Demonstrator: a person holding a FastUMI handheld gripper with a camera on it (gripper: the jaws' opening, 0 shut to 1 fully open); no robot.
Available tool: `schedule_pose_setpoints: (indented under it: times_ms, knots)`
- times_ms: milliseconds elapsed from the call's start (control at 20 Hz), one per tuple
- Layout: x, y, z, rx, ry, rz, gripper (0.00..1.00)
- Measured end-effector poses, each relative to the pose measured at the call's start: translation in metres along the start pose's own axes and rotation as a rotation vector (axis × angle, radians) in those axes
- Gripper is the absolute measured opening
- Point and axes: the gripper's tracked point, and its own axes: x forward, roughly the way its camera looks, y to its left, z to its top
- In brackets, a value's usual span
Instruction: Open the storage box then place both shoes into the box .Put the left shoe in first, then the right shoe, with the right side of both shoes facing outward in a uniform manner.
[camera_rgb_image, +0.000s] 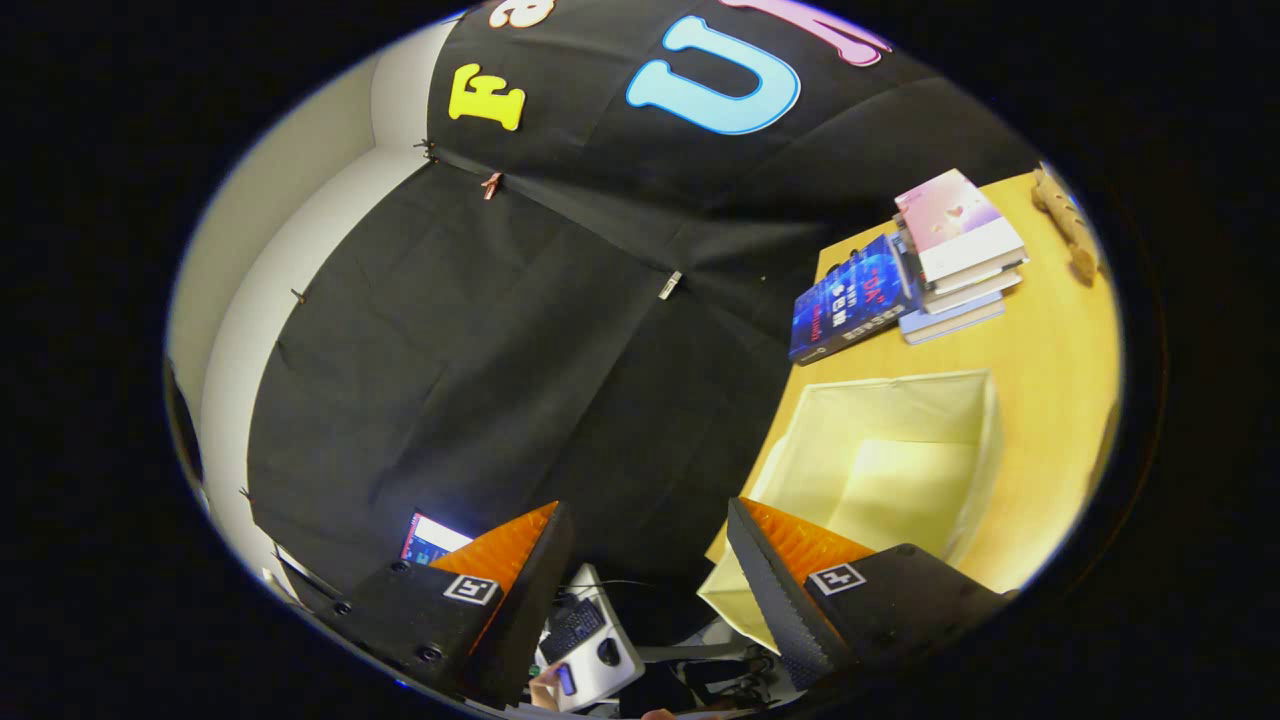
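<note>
**Box open, claw empty, shoes to fetch**

Black cloth hangs across most of what I face, with a pale wall beside it and a yellow wooden table (1050, 400) running off to the right of my fingers; on that table the storage box (985, 420) sits with its top open, cream inside and holding nothing that I can see; its near corner lies just beyond my right finger (770, 580). Past the box stands a stack of books (955, 260), a blue book (850, 300) leaning against it, and a small tan toy (1068, 222) lies at the table's far end. Below my fingers I glimpse a keyboard (572, 628) on a grey stand.

My gripper (645, 570) is spread wide, its fingers well apart with only air between them; I hold nothing. I am tilted and aimed off the table's edge, more at the cloth than at the box.

By my judgement the opening is done and the left shoe comes next; I see no shoe from where I point, so I would swing round to find the pair; I would make sure which shoe is the left before closing; I would grip it so that its right side can face outward, set it to one side of the box, and leave room for the right shoe.
</note>
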Motion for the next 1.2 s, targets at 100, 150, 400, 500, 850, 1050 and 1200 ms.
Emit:
schedule_pose_setpoints:
  times_ms: [100,150,400,500,850,1050,1200]
  knots:
    - [-0.023,-0.015,-0.009,-0.037,0.022,-0.056,0.96]
    - [-0.036,-0.025,-0.014,-0.060,0.037,-0.092,0.96]
    - [-0.102,-0.087,-0.047,-0.152,0.132,-0.318,0.96]
    - [-0.129,-0.114,-0.058,-0.163,0.161,-0.408,0.96]
    - [-0.207,-0.221,-0.073,-0.223,0.224,-0.748,0.96]
    - [-0.217,-0.269,-0.062,-0.216,0.201,-0.822,0.93]
    - [-0.222,-0.301,-0.056,-0.211,0.212,-0.849,0.91]
